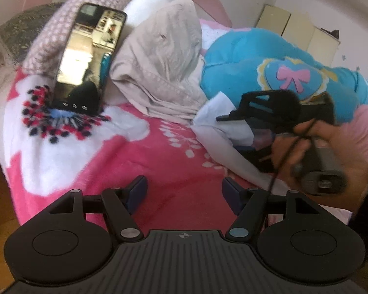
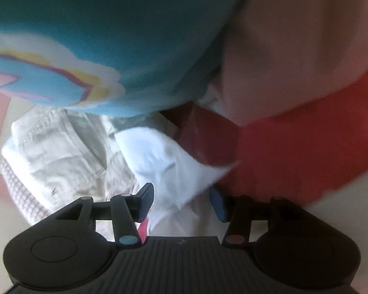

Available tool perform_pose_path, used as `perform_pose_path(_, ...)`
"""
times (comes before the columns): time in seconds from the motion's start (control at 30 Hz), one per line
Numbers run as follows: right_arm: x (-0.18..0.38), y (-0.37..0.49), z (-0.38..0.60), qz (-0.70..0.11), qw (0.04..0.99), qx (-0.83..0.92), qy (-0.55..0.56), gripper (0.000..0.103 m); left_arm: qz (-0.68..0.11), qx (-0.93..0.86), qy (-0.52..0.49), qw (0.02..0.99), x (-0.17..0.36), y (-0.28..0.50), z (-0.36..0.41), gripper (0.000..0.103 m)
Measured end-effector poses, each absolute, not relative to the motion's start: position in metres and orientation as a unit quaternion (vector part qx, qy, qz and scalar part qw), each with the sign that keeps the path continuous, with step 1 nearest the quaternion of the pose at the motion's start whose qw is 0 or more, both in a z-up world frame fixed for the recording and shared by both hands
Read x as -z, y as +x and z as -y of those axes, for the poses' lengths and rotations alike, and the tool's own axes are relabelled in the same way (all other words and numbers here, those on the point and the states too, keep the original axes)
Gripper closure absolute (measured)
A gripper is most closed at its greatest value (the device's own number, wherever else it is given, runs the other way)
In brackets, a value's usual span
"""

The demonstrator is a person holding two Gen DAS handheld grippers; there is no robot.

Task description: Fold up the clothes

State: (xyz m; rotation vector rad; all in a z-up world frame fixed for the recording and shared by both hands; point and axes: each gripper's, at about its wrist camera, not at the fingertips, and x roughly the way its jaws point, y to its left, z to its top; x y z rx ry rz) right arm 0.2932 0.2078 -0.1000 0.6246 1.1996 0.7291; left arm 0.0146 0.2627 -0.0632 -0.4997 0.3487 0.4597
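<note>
Tongs: left tongs (image 1: 182, 191) gape empty over the pink blanket (image 1: 159, 152), right tongs (image 2: 181, 202) parted astride white cloth (image 2: 164, 161), likely to pick it.

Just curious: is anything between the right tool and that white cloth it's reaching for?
Nothing visible. The white cloth already lies between the right tool's open fingers, with the blue blanket just behind it.

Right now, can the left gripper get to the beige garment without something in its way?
Probably yes. The left gripper is open and empty over the pink blanket, and only bare blanket lies between it and the beige garment; the phone stands off to the side.
</note>
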Motion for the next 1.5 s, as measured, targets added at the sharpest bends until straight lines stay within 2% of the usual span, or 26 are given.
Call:
perform_pose_path(0.03,0.1,0.293,-0.212,-0.535,0.728,-0.324,0.278,0.055,-0.168,-0.227,-0.242,0.928,0.062,0.012,-0.264,0.035)
perform_pose_path(0.1,0.098,0.29,-0.217,-0.519,0.747,-0.318,0.267,0.071,-0.164,-0.231,-0.245,0.927,0.059,0.007,-0.269,0.035)
perform_pose_path(0.13,0.096,0.288,-0.218,-0.508,0.756,-0.319,0.262,0.09,-0.161,-0.234,-0.248,0.926,0.058,0.005,-0.272,0.035)
perform_pose_path(0.17,0.091,0.284,-0.217,-0.494,0.765,-0.326,0.254,0.098,-0.159,-0.238,-0.254,0.924,0.057,0.002,-0.275,0.035)
perform_pose_path(0.3,0.057,0.256,-0.214,-0.418,0.802,-0.39,0.174,0.099,-0.146,-0.246,-0.278,0.917,0.052,-0.005,-0.289,0.035)
perform_pose_path(0.6,-0.061,0.13,-0.167,-0.144,0.82,-0.543,-0.113,0.099,-0.086,-0.189,-0.309,0.928,0.022,-0.019,-0.281,0.035)
perform_pose_path(0.77,-0.083,0.071,-0.125,-0.085,0.788,-0.578,-0.193,0.099,-0.06,-0.124,-0.242,0.96,-0.004,-0.019,-0.252,0.026)
perform_pose_path(0.9,-0.094,0.039,-0.111,-0.041,0.758,-0.595,-0.266,0.099,-0.04,-0.071,-0.202,0.976,-0.023,-0.016,-0.233,0.026)
perform_pose_path(1.0,-0.107,0.027,-0.107,-0.009,0.741,-0.6,-0.303,0.099,-0.017,-0.043,-0.191,0.981,-0.035,-0.014,-0.227,0.036)
perform_pose_path(1.03,-0.112,0.024,-0.108,0.001,0.737,-0.6,-0.312,0.099,-0.011,-0.037,-0.191,0.981,-0.038,-0.014,-0.227,0.047)
perform_pose_path(1.1,-0.121,0.03,-0.114,0.006,0.732,-0.603,-0.315,0.099,-0.004,-0.033,-0.198,0.98,-0.043,-0.011,-0.23,0.054)
perform_pose_path(1.17,-0.127,0.035,-0.119,0.004,0.721,-0.616,-0.317,0.099,-0.001,-0.033,-0.21,0.977,-0.046,-0.01,-0.236,0.074)
perform_pose_path(1.2,-0.129,0.038,-0.122,0.005,0.713,-0.624,-0.321,0.099,-0.001,-0.035,-0.217,0.976,-0.048,-0.01,-0.241,0.078)
perform_pose_path(1.27,-0.132,0.042,-0.13,0.007,0.694,-0.64,-0.33,0.099,0.003,-0.037,-0.23,0.973,-0.049,-0.014,-0.248,0.094)
perform_pose_path(1.37,-0.137,0.046,-0.145,0.012,0.66,-0.664,-0.351,0.099,0.012,-0.05,-0.256,0.965,-0.047,-0.023,-0.259,0.098)
perform_pose_path(1.5,-0.131,0.056,-0.184,0.021,0.639,-0.678,-0.362,0.098,0.003,-0.083,-0.315,0.945,-0.031,-0.034,-0.28,0.099)
